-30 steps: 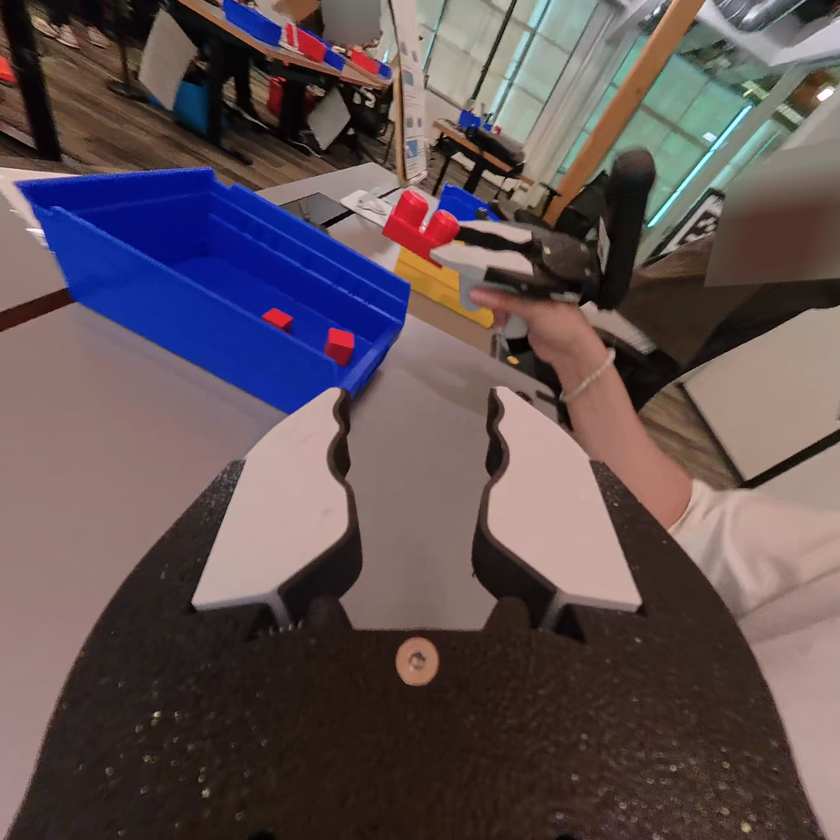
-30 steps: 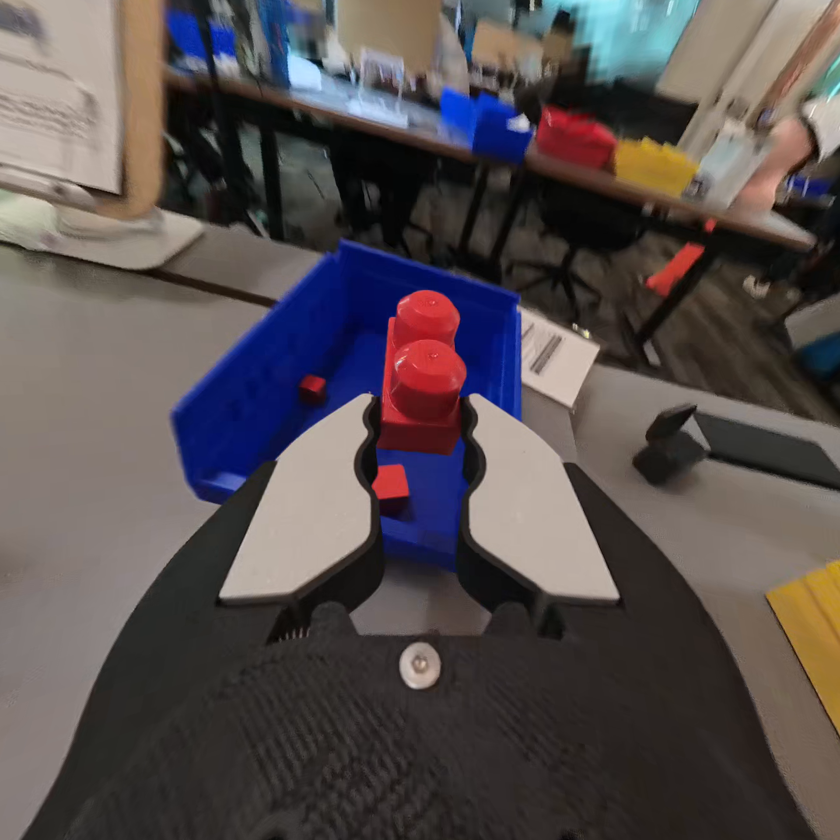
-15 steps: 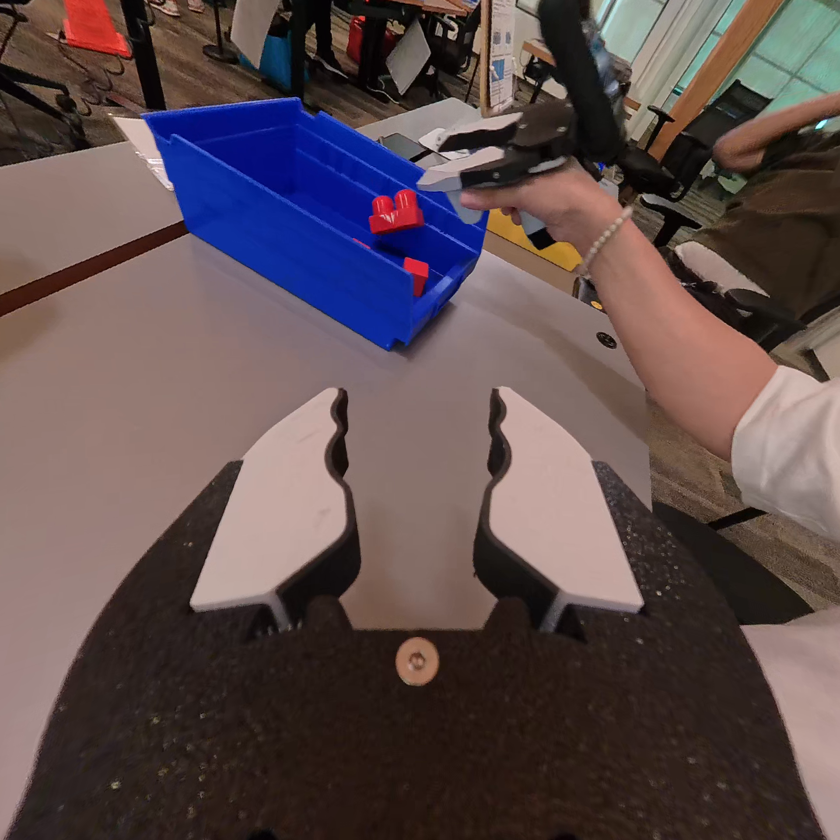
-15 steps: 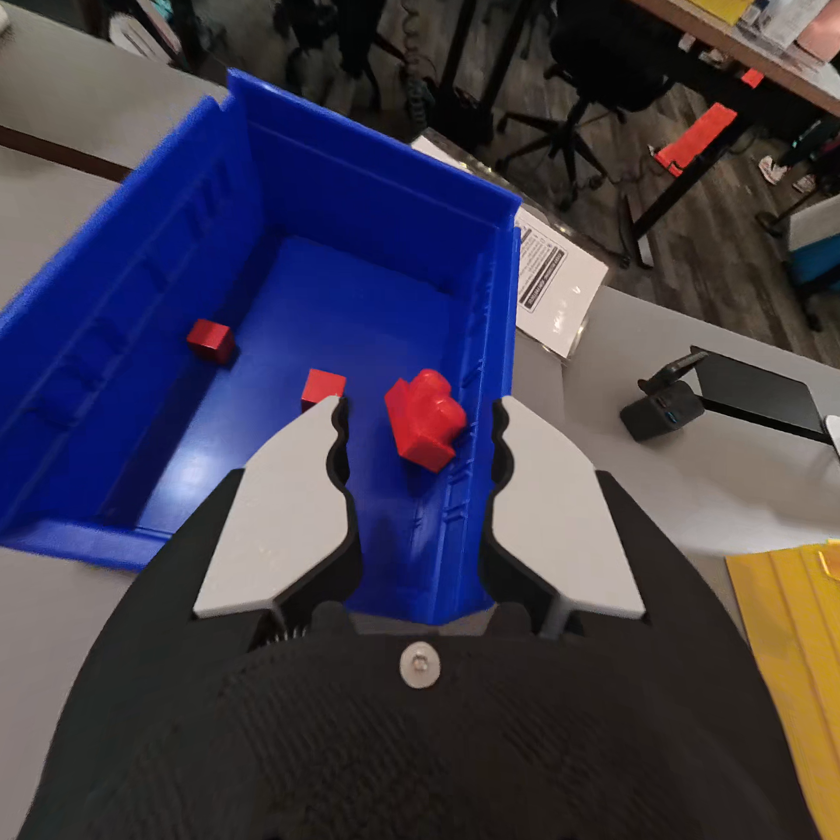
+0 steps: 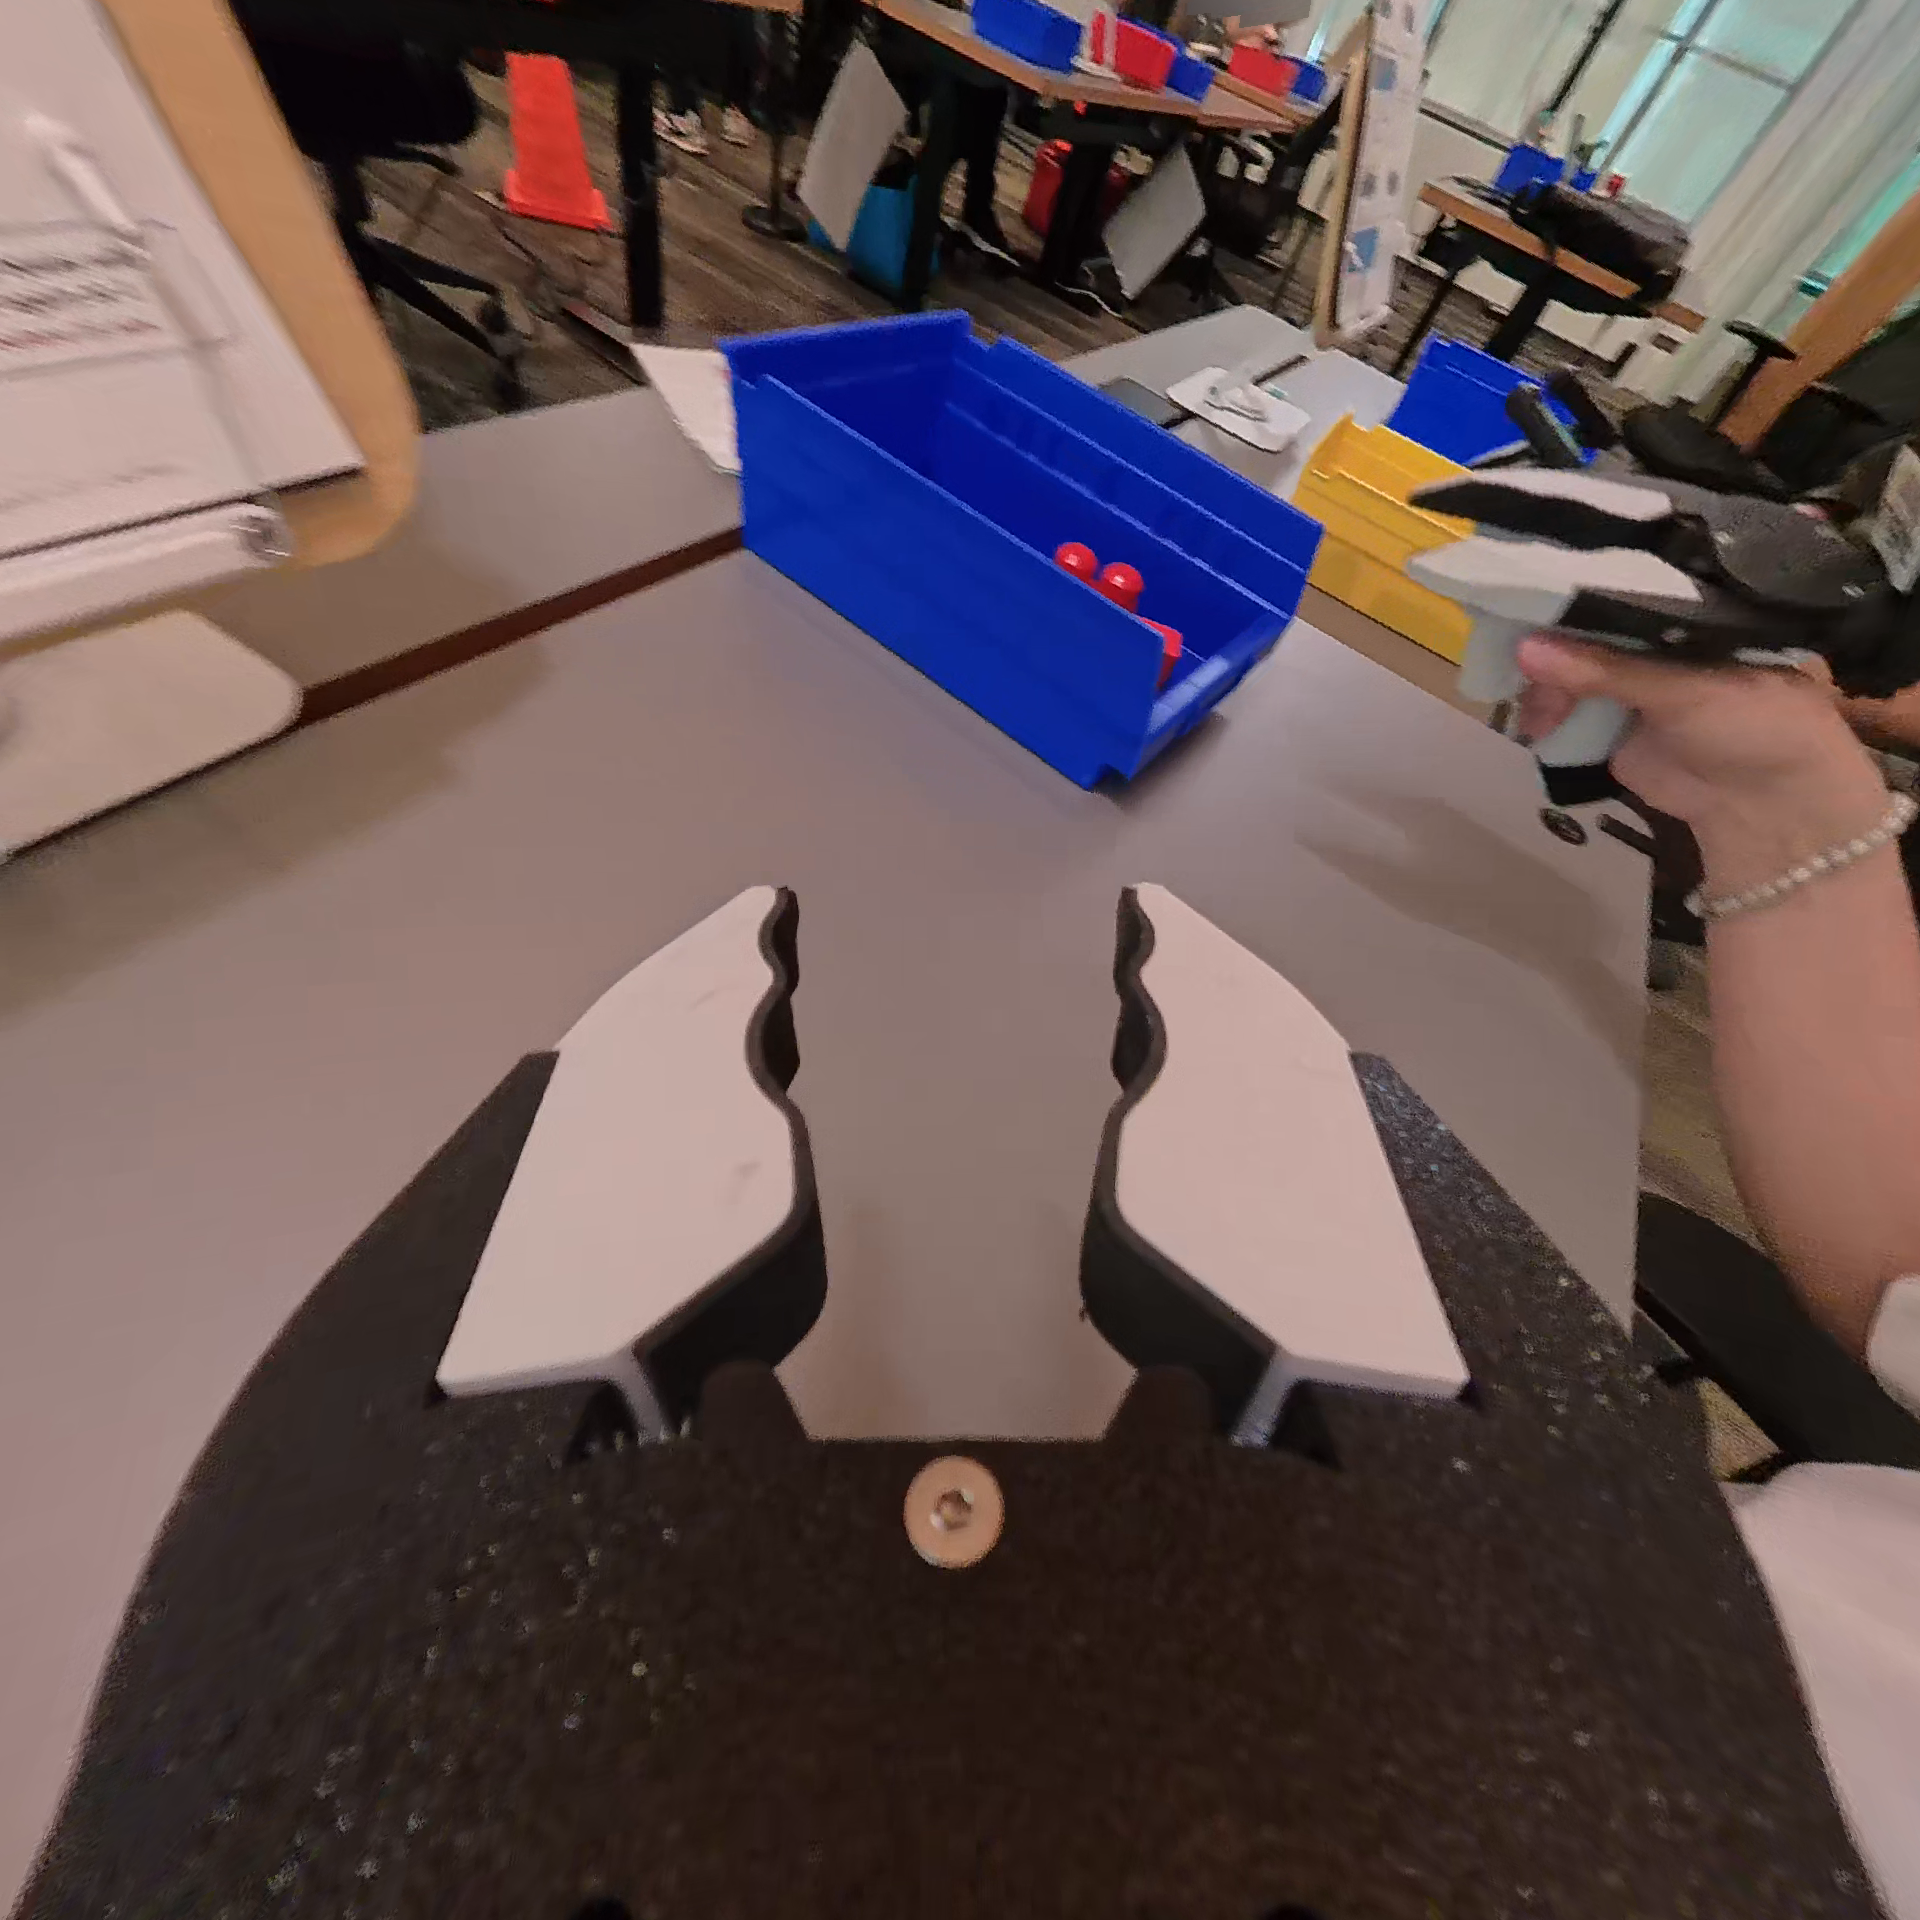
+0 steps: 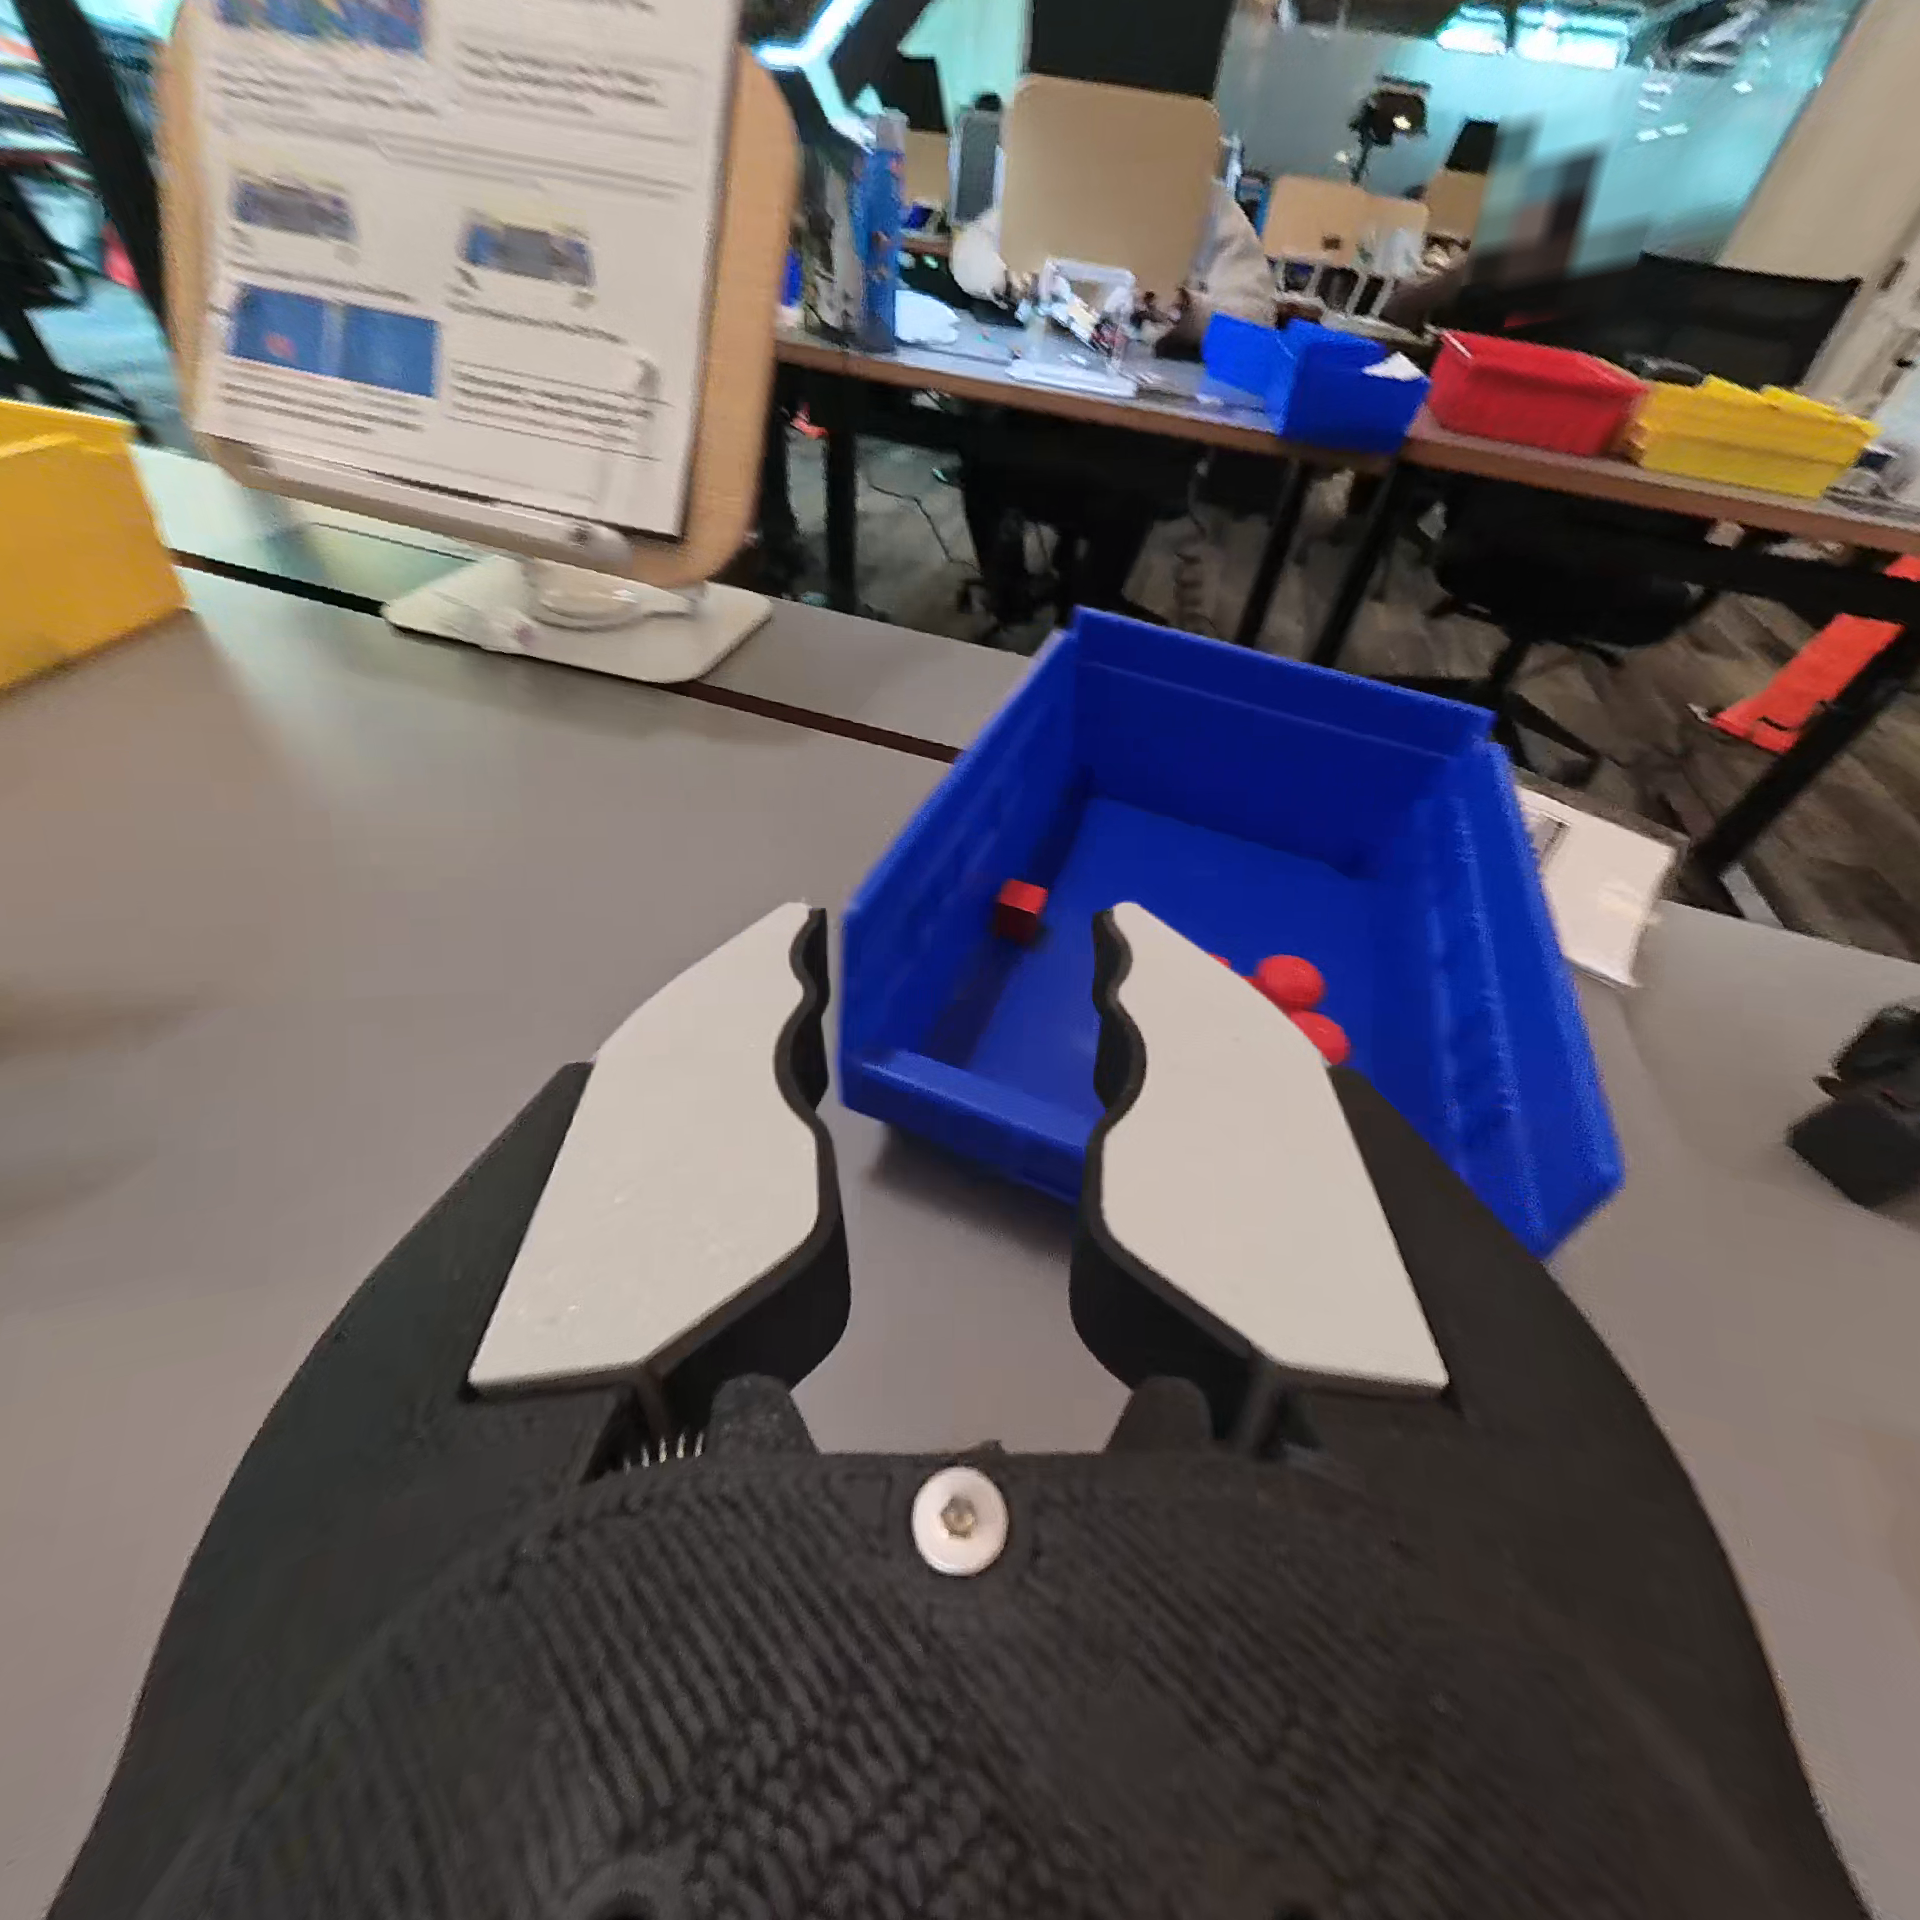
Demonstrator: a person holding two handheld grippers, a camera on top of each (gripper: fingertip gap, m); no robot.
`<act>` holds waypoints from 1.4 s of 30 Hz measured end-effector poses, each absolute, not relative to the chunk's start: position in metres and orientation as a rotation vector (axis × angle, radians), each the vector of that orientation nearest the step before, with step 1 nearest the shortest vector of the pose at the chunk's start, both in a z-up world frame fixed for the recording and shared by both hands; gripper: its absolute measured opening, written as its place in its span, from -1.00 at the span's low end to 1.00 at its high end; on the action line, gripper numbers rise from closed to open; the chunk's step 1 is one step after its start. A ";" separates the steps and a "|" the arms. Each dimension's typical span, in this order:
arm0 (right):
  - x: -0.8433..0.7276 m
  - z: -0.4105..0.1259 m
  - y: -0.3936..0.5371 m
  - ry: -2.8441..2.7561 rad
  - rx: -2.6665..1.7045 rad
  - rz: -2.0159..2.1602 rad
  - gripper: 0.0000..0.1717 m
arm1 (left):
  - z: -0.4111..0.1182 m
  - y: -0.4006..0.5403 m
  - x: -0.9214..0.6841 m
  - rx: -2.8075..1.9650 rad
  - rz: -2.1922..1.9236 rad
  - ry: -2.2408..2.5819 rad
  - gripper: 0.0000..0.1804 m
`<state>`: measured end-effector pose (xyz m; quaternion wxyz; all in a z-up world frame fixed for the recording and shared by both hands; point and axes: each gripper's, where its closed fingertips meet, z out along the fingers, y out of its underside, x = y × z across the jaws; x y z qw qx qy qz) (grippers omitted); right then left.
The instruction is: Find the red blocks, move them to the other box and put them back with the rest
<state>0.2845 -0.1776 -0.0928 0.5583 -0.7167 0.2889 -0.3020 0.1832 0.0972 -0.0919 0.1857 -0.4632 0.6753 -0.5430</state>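
Red blocks: a studded brick [image 6: 1294, 997] and a small cube [image 6: 1020, 910] lie inside the blue box [image 6: 1475, 935] on the bench [image 5: 520, 883]. They look light, rigid and smooth, so pinch the flat sides. Your right hand-held gripper [image 6: 961, 935] hovers near the box, parted and empty. Your left hand-held gripper [image 5: 956, 914] is level over bare bench, likewise.

1. The bin [image 6: 1174, 1117] stands on the surface [image 6: 416, 935].
2. In the bin: 1 small cube [image 6: 1020, 911] near its left wall, 1 studded block [image 6: 1294, 997] to the right of the cube.
3. A sign stand [image 6: 582, 613] lies behind and left of the bin.
4. A second bin [image 5: 1371, 520] lies right of the first bin.
5. A sheet of paper [image 6: 1600, 894] lies behind and right of the bin.
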 end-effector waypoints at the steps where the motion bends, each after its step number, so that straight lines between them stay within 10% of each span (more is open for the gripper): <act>1: 0.276 -0.092 -0.170 0.657 -1.683 -0.702 -0.42 | -0.086 0.111 0.181 -1.312 -1.501 1.869 -0.36; 15: 0.247 -0.094 -0.130 0.531 -1.681 -0.660 -0.42 | -0.114 0.376 0.102 -1.562 -0.488 1.950 -0.43; 42: 0.219 -0.094 -0.082 0.477 -1.768 -0.655 -0.42 | -0.238 0.379 0.106 -0.902 -0.248 2.603 -0.15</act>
